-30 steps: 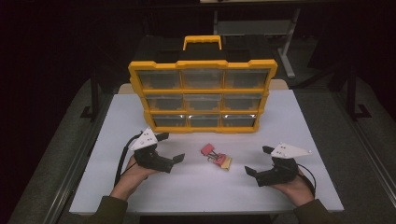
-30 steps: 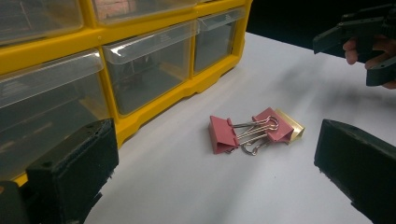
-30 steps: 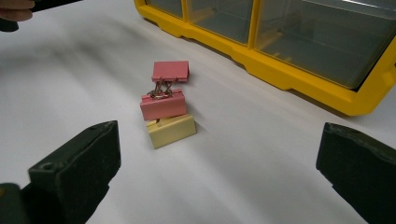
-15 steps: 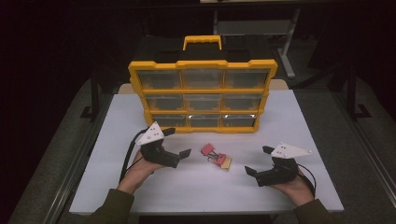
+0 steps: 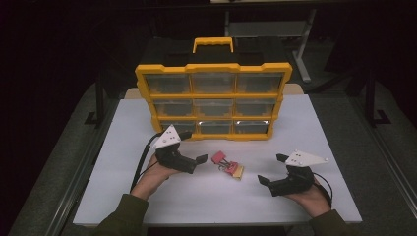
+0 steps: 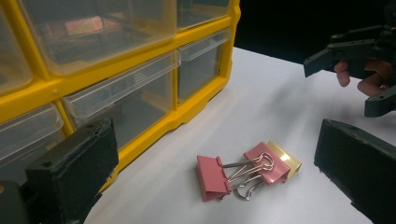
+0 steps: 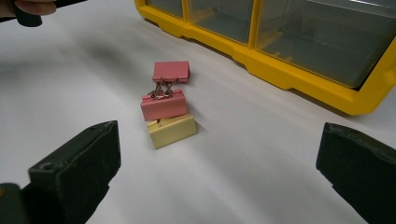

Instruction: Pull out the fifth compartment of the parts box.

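So there's a little cluster of binder clips, two pink metal binder clips (image 5: pixel 222 160) and a pale yellow binder clip (image 5: pixel 238 170), lying pretty much dead centre of the high view on the white worktop (image 5: pixel 314 128), a bit below the middle of the frame. In the left gripper view they sit low in the centre, the two pink ones with their wire handles tangled together and the yellow one tucked touching behind the right-hand pink one. In the right gripper view they run in a line up the middle-left of the frame, yellow nearest, pink ones beyond it. The left tongs (image 5: pixel 194 161) are at centre-left of the high view, just beside the clips, jaws spread wide with nothing between them, pointing at the pile. The right tongs (image 5: pixel 272 169) are down at lower right, well apart from the clips, also wide open and holding nothing. Behind all that, upper centre of the high view, a yellow plastic organiser case with clear drawers (image 5: pixel 213 101) stands upright on the worktop, yellow carry handle on top; the clips are near its bottom edge but not touching it.
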A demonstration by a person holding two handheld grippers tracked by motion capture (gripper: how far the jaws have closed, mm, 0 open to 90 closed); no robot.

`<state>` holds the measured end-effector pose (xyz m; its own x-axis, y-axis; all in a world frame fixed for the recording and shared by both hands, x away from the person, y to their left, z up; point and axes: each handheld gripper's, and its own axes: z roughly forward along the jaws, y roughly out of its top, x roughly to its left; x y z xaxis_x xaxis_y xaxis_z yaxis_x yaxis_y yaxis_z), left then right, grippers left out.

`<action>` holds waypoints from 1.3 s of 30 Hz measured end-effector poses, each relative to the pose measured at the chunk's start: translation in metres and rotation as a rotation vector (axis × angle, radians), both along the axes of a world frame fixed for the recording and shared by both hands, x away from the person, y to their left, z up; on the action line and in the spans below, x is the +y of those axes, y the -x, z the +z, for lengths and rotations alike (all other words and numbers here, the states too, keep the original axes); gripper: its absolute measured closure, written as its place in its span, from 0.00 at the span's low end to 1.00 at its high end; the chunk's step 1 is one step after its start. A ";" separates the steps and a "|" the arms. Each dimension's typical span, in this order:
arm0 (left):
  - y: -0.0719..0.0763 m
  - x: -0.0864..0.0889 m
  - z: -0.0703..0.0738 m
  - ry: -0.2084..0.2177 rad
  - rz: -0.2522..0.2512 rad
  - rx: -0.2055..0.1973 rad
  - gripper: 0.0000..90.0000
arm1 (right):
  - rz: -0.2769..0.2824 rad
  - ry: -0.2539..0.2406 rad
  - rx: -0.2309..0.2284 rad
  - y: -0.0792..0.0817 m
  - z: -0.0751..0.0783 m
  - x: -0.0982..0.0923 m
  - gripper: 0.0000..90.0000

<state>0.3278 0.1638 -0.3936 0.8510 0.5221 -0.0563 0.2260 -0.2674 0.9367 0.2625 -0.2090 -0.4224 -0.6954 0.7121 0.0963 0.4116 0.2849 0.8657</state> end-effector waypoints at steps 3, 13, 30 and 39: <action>-0.001 -0.004 0.001 0.001 -0.003 -0.007 0.00 | 0.001 0.000 -0.001 0.000 0.000 0.000 0.00; -0.007 -0.017 0.004 0.017 -0.015 -0.016 0.00 | -0.001 -0.007 0.000 0.000 0.000 0.000 0.00; -0.015 -0.035 0.001 0.008 -0.037 -0.019 0.00 | 0.000 -0.007 -0.003 -0.001 0.000 0.000 0.00; -0.018 -0.038 -0.003 0.021 -0.046 -0.018 0.00 | 0.003 -0.016 -0.003 0.000 0.000 0.000 0.00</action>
<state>0.3461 0.1253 -0.3968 0.8748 0.4817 -0.0510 0.1968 -0.2572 0.9461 0.2623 -0.2094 -0.4221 -0.6977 0.7085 0.1058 0.4083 0.2719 0.8714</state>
